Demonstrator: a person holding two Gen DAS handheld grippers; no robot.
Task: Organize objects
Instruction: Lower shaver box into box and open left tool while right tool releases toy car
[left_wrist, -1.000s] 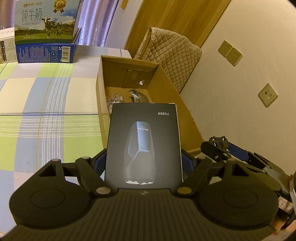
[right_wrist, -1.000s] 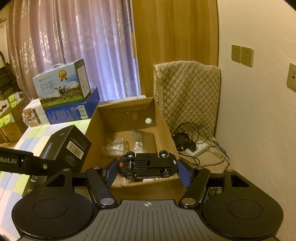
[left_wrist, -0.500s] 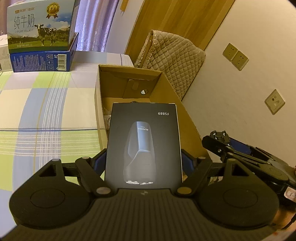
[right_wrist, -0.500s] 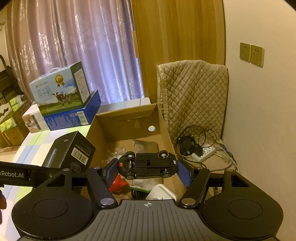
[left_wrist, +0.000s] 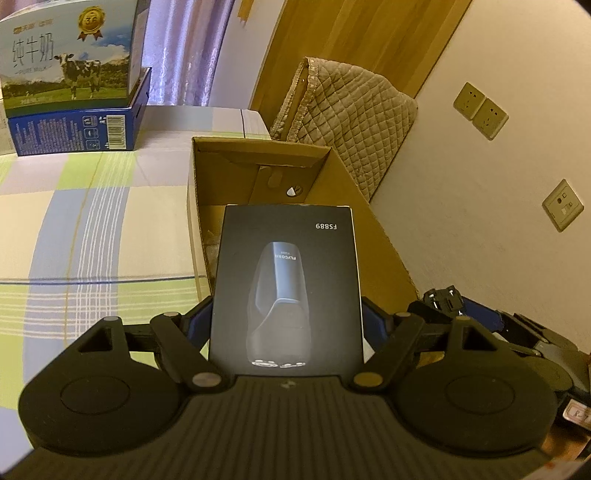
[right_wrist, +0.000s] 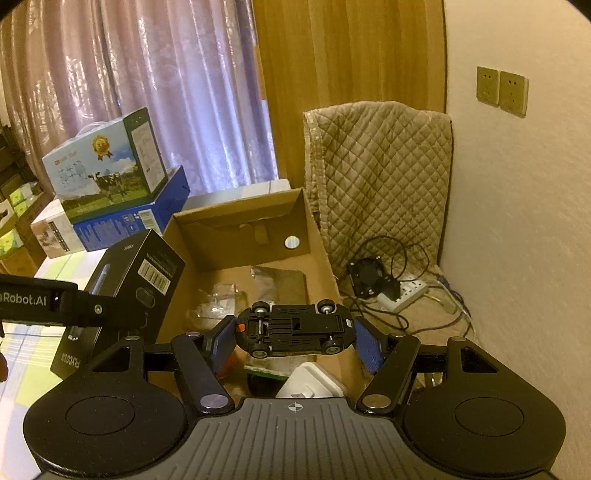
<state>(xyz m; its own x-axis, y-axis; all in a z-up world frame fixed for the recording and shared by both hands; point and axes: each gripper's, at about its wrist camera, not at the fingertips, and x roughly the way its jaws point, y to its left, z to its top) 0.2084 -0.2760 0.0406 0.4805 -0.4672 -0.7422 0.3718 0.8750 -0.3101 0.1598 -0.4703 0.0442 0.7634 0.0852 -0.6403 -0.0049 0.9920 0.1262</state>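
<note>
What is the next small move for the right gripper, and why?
Probably lower the right gripper and release. It is shut on the toy car, held underside up above the open cardboard box, where other items already lie.

Warm-lit room — purple curtains (right_wrist: 166, 92), wood panel (right_wrist: 351, 55), cream wall (right_wrist: 517, 221) with sockets (right_wrist: 501, 90).

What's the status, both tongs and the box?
Left tongs shut on black carton. Right tongs shut on toy car, wheels up. Both above open box; nothing blocking.
</note>
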